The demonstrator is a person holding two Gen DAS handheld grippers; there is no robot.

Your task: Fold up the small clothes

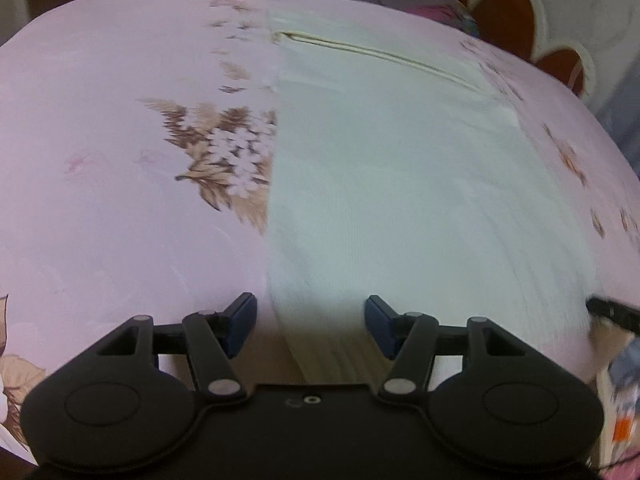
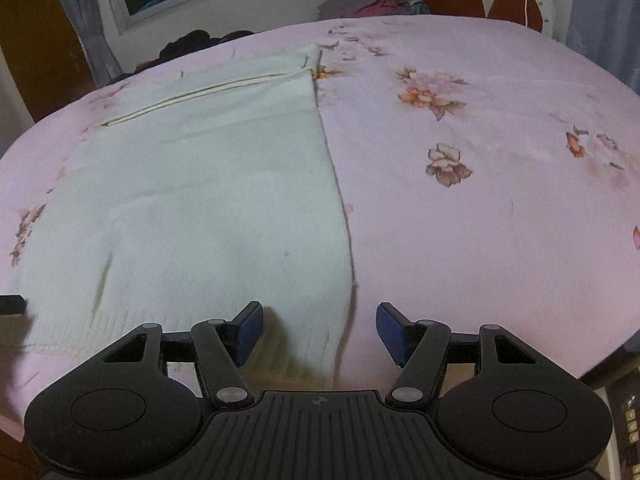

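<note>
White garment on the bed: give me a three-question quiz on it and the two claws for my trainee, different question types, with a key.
1. True or false: the left claw is shut on the white garment.
2. Multiple choice: over which side of the garment does the right claw sit? A) its left edge B) its right edge C) its far seam
3. Fill in: the garment lies spread flat on a pink ____ bedsheet.

Key: 1. False; both claws are open, holding nothing. 2. B; in the right wrist view the garment's right edge runs down between the pads. 3. Flowered.
</note>
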